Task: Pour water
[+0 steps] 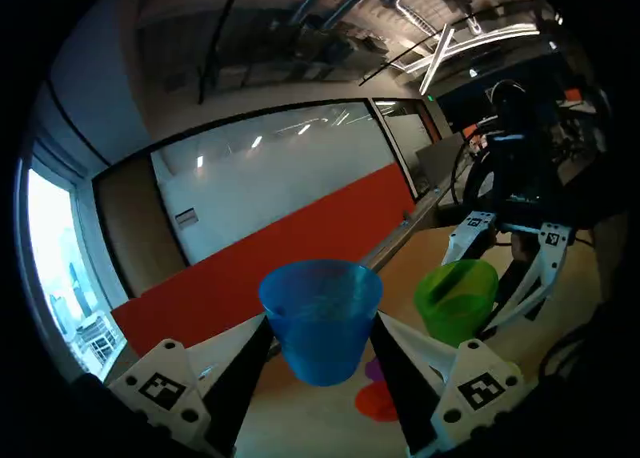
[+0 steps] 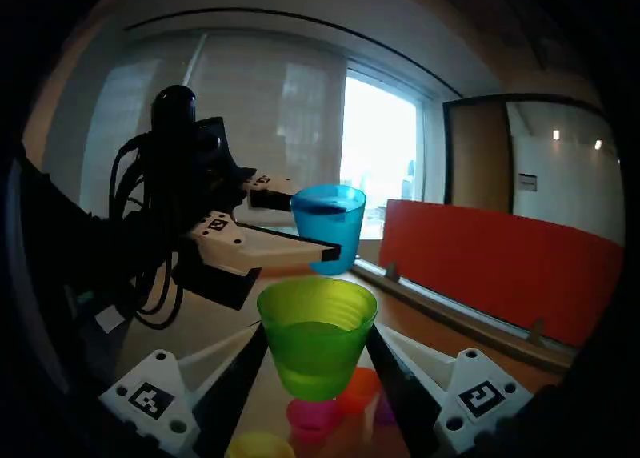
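My left gripper [image 1: 322,323] is shut on a blue plastic cup [image 1: 322,342], held upright above the wooden table [image 1: 304,418]. To the right stands the right gripper [image 1: 470,290] with a green cup [image 1: 452,302] between its fingers. In the right gripper view, the right gripper [image 2: 317,331] is shut on that green cup [image 2: 318,354], upright, with liquid showing through its lower part. Just above and behind it hangs the blue cup [image 2: 330,222], clamped by the left gripper [image 2: 316,227]. The two cups are close but apart.
Small orange [image 2: 358,386], pink [image 2: 312,416] and yellow [image 2: 258,446] cups sit on the table [image 2: 432,330] below the held cups. A red partition [image 2: 512,266] runs along the table's far edge. Cables and a dark sleeve [image 2: 152,210] trail behind the left gripper.
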A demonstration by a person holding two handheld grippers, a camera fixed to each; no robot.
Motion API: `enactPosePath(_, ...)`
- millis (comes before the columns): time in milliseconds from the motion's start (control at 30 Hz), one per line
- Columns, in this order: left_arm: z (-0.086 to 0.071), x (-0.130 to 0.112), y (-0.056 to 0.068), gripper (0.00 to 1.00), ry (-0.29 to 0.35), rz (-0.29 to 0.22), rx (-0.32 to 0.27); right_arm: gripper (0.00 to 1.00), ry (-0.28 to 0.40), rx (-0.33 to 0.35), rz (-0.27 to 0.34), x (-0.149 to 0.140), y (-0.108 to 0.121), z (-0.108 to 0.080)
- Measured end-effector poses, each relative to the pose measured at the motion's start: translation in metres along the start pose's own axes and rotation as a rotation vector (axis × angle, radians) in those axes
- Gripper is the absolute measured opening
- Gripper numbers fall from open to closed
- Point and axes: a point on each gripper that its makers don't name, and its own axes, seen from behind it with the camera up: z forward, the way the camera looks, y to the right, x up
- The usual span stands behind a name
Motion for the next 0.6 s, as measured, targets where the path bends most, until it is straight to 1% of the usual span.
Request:
enactPosePath(167,-0.004,-0.006,0.002,0.80,-0.017,-0.121,-0.020,0.87,0.009,-0.007,0.004,0.004,0.001,-0.003)
enactPosePath(267,-0.007,-0.008,0.003,0.80,-0.020,-0.170,-0.026,0.87,0.015,-0.013,0.008,0.007,0.003,-0.004)
enactPosePath(400,-0.009,-0.013,0.008,0.81,-0.036,-0.210,-0.041,0.87,0.021,-0.018,0.013,0.010,0.005,-0.004)
enactPosePath(600,-0.011,-0.019,0.012,0.80,-0.059,-0.223,-0.050,0.87,0.022,-0.025,0.015,0.013,0.006,-0.005)
